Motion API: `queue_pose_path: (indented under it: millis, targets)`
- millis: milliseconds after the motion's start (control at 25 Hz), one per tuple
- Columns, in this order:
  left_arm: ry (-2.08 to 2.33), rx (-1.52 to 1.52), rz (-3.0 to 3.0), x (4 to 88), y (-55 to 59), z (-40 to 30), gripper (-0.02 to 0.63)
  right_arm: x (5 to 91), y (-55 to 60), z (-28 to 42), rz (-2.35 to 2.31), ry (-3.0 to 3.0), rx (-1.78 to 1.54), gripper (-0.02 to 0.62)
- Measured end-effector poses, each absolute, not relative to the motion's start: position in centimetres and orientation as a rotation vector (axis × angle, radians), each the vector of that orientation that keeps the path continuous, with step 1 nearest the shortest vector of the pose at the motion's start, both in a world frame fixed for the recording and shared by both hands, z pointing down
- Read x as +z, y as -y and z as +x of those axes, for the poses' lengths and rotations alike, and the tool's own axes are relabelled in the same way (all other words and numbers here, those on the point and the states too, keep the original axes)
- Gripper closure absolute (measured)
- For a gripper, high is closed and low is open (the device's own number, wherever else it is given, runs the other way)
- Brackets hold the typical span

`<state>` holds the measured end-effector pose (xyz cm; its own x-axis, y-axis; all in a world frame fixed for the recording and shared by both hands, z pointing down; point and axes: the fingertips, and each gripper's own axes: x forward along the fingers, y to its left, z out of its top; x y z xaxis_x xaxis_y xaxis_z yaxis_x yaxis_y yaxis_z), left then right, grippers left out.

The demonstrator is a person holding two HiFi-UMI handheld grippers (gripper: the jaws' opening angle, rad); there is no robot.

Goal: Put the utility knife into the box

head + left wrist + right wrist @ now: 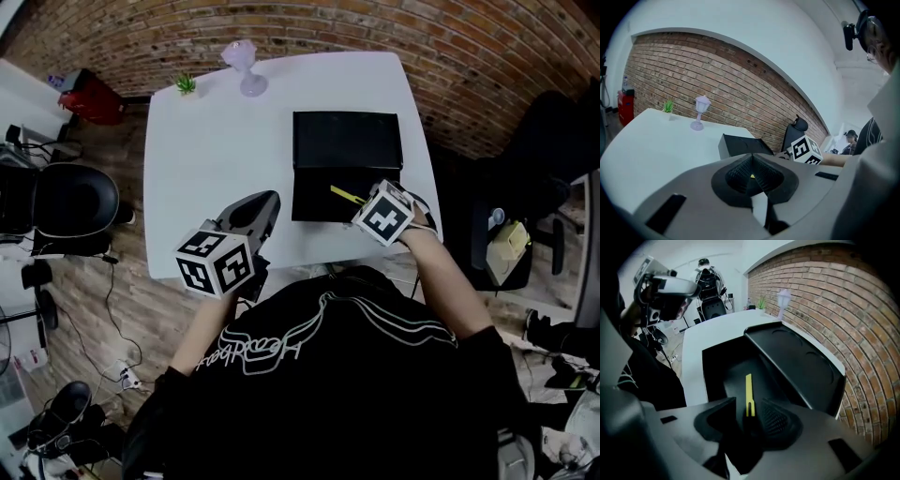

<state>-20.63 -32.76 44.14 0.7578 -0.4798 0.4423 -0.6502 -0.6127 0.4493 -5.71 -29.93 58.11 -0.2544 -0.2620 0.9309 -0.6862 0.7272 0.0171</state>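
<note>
Right now, starting at the far left corner of the desk (211, 159), there's a little green plant (186, 84) and a lilac goblet-shaped ornament (246, 67) just beside it, both well clear of the work. Down at the near edge, left of the middle, the left gripper (752, 176) hangs over the desk with its claw pressed together on nothing. It's only waiting.

Toward the right edge sits the black box (314, 192), open, its lid (347, 139) folded back toward the far edge. The right gripper (749, 411) comes in over the box's near wall, its claw drawn narrow on the dark end of the utility knife (749, 392), the yellow length reaching out over the box floor (whether the tip touches that floor I can't tell).

So I'd say this is the placing step, nearly finished. What's left, as I judge it, is a slight lowering so the knife lies flat inside, then opening the claw and pulling back toward the near edge without catching the wall.
</note>
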Motion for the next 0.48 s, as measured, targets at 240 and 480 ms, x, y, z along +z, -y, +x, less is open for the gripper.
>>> queue_pose_path:
  millis: [240, 480]
  targets:
    - [0.801, 0.367, 2.368, 43.8, 31.8, -18.7, 0.575, 52.8, 30.1, -6.3, 0.890, 2.111, 0.509, 0.425]
    - [0.748, 0.370, 2.403, 42.2, 29.9, -15.6, 0.574, 46.9, 28.2, -5.7, 0.980, 2.420, 0.620, 0.548]
